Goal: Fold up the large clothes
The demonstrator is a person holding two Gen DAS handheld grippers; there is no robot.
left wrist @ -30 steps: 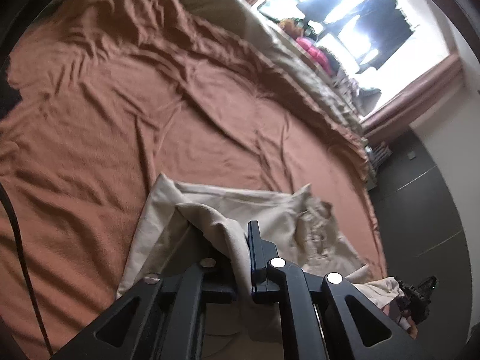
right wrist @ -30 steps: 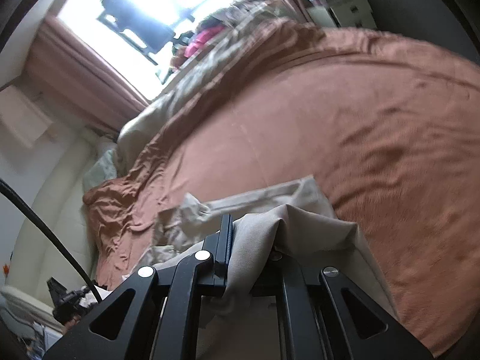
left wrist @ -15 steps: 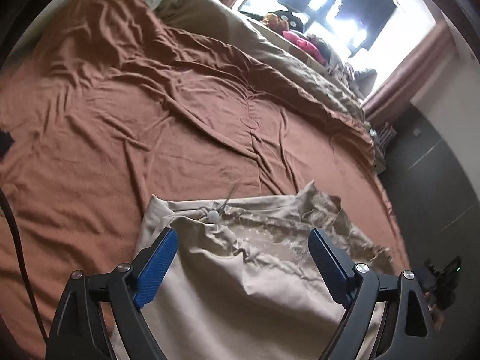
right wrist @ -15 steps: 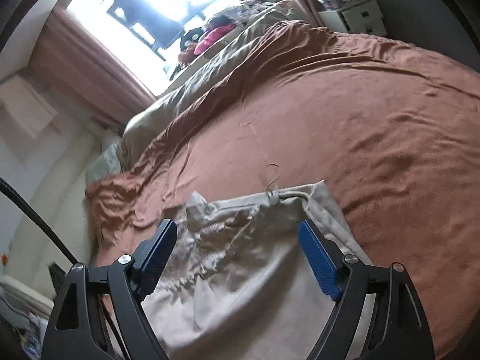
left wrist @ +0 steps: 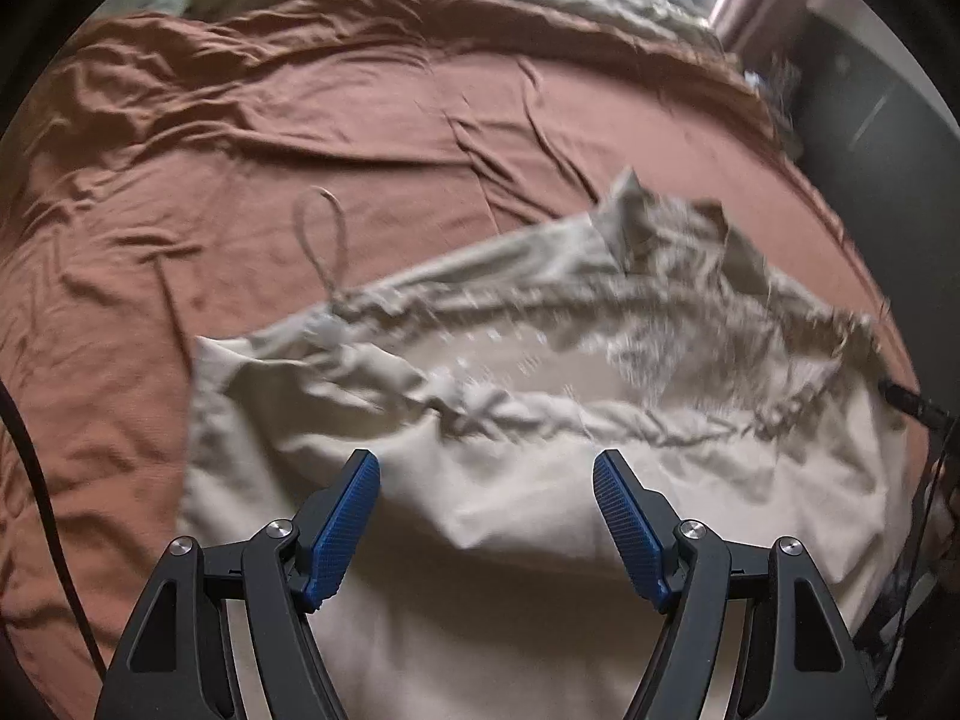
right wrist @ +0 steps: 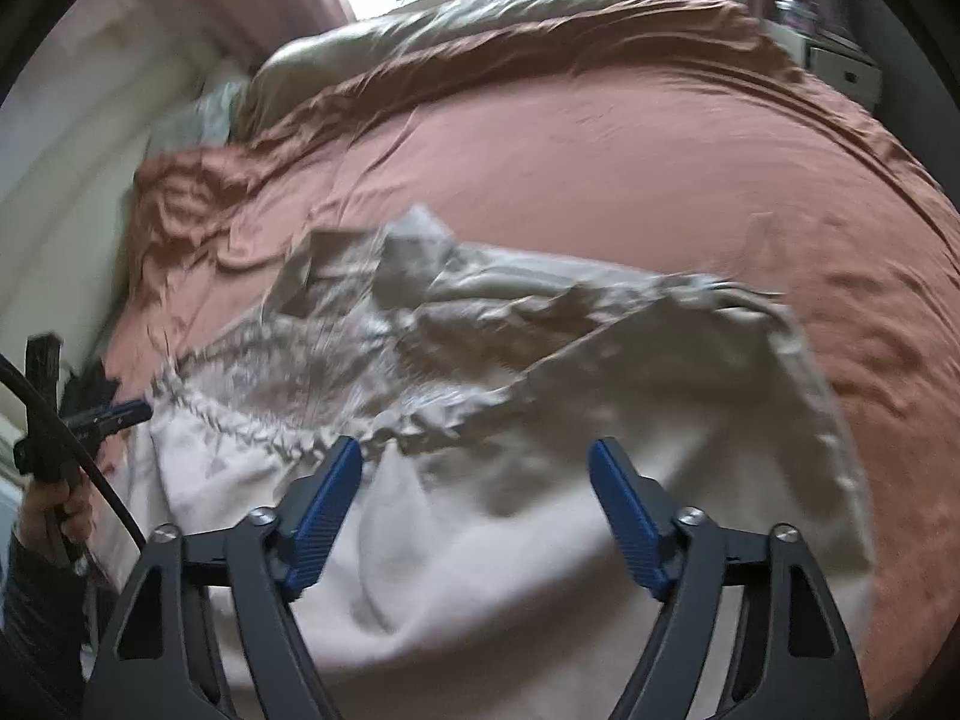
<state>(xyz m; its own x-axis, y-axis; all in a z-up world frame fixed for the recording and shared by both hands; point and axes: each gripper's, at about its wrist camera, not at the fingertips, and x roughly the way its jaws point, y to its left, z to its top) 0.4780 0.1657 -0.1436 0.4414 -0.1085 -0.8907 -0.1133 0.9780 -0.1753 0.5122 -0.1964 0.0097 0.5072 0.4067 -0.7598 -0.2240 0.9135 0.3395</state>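
the left gripper [left wrist: 486,480], a black hand-held tool with two blue ribbed fingers [left wrist: 342,528], is spread wide and holds nothing. it hangs above the one big beige cloth garment with a crinkly gathered band [left wrist: 540,420]. the right gripper [right wrist: 474,468] looks the same, black with two blue fingers [right wrist: 627,525], and it is spread wide too, with nothing between them. so there are two grippers and four blue fingers in all.

the beige garment [right wrist: 480,420] lies on the wide brown bed sheet [left wrist: 300,138]. its smooth pale part is near the grippers, and its wrinkly gathered part is farther away. one thin beige drawstring loop [left wrist: 321,240] sticks out from the garment's far left corner and rests on the brown sheet. one pointed corner of the cloth [left wrist: 627,192] stands up a little at the far side.

in the right wrist view the other gripper's blue tip [right wrist: 129,411] shows at the left edge of the garment, just beside the gathered band, held by one hand [right wrist: 57,510]. one black cable [right wrist: 90,462] runs past that hand.

behind the brown sheet [right wrist: 660,150] lies one rumpled tan blanket [right wrist: 480,6]. the pictures are a bit blurry.
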